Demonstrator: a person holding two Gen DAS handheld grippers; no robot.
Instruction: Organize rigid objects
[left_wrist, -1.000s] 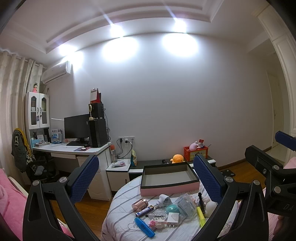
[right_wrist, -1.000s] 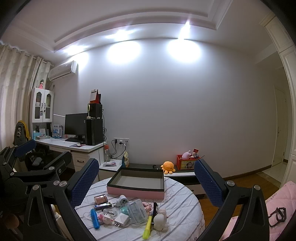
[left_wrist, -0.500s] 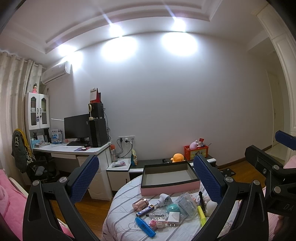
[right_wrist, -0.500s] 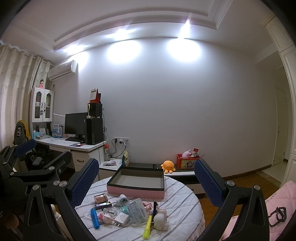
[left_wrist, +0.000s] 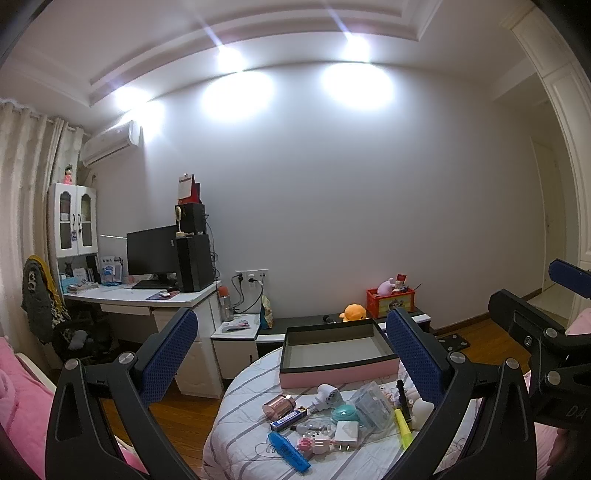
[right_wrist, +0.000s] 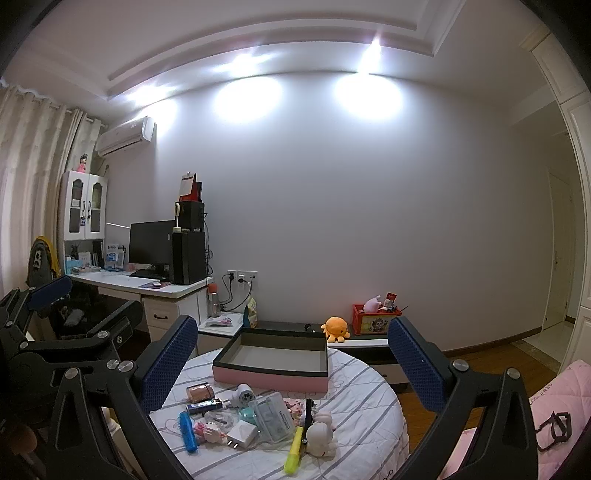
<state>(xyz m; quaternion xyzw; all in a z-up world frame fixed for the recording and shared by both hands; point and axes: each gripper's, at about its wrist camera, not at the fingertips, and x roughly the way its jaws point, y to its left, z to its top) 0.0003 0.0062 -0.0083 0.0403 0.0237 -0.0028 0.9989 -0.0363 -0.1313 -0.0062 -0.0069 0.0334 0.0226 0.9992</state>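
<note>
Clutter (right_wrist: 243, 417) and box (right_wrist: 271, 360) lie well beyond both spread, empty tongs (right_wrist: 291, 354).

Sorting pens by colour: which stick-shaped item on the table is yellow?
The yellow highlighter at the pile's right; the similar blue stick-shaped item lies at the left.

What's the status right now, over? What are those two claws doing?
Left gripper open, holding nothing. Right gripper open, holding nothing. Pink box sits empty on the round table; small items lie loose in front of it. Nothing in the way.
</note>
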